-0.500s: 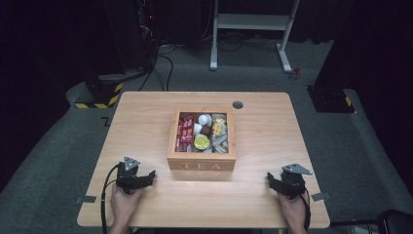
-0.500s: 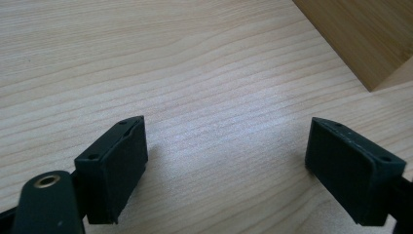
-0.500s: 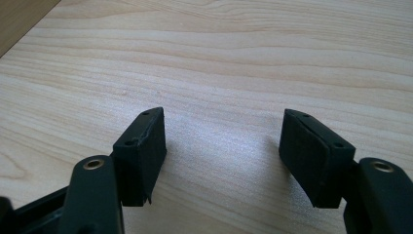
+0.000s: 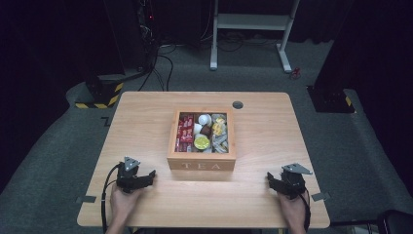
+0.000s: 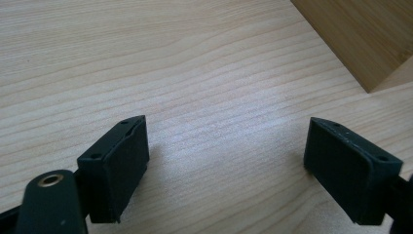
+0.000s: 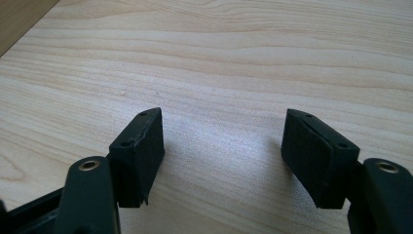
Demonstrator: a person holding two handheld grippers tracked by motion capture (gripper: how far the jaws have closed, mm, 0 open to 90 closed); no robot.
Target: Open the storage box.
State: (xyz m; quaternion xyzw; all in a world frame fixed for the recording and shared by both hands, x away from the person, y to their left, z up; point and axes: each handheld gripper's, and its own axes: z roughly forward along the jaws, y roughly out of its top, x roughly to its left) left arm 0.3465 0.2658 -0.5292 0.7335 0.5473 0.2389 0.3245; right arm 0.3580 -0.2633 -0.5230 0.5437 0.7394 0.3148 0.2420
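Honestly, not much is happening yet: both hands sit at the near edge of the table [image 4: 146, 122], one on each side of the wooden tea box [image 4: 201, 165], and nothing is being held. The left gripper [image 4: 144, 176] has its jaws spread wide over bare wood, and in the left gripper view [image 5: 226, 151] a corner of the box shows at the upper right, so it's pointing roughly toward it. The right gripper [image 4: 273, 179] is also open with nothing between the pads, maybe a bit less wide, and it sits well apart from the box on the other side; in its own view [image 6: 224, 146] it's looking at plain tabletop. My guess is the step is reaching into the box to pick something, so I'd bring one gripper in from above, not from the side, since the walls would block a low approach, and keep the jaws wide until they straddle a single item. The box is open on top with TEA on its front face and sits mid-table. It looks split into columns: red packets [image 4: 185, 130] on the left, a white round thing [image 4: 203, 119] and a yellow-green round lid [image 4: 201, 142] in the middle, yellowish packets [image 4: 219, 127] on the right. It's all packed tight, so grabbing two at once seems like the main risk
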